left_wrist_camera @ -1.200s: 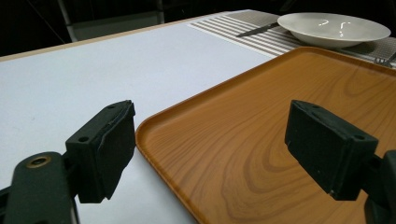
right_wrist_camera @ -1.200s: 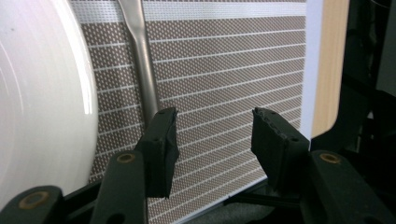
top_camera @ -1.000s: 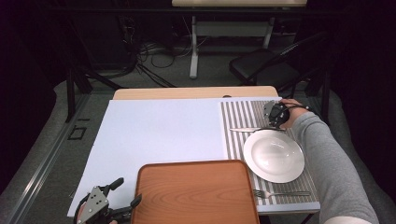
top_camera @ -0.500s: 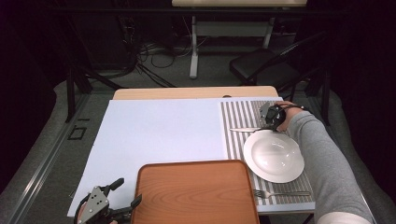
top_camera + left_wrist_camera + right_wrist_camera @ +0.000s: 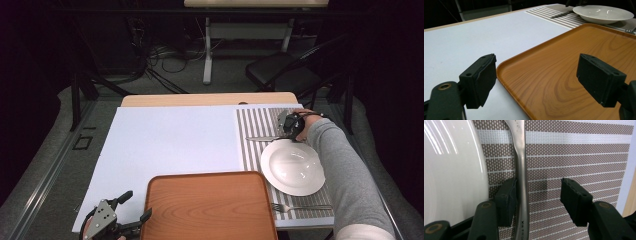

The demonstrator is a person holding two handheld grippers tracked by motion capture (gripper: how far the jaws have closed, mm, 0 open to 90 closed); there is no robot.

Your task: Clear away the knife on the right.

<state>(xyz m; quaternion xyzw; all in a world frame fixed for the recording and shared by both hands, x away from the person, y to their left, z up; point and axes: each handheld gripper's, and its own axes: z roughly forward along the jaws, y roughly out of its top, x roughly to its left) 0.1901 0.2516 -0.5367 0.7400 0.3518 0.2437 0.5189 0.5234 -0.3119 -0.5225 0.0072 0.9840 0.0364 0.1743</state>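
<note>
Silver metal knife [image 5: 521,182] lay on the striped woven placemat [image 5: 579,152] at centre frame, beside the white plate [image 5: 451,170]; your right gripper [image 5: 537,192] straddled its handle, jaws half-spread for pickup, while your left gripper [image 5: 536,77] gaped idle.

Plate [image 5: 292,166] rim crowds knife [image 5: 522,170] left; mat [image 5: 579,157] right prob. free.

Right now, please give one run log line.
right gripper: open, knife handle between fingers | left gripper: open at tray corner
</note>
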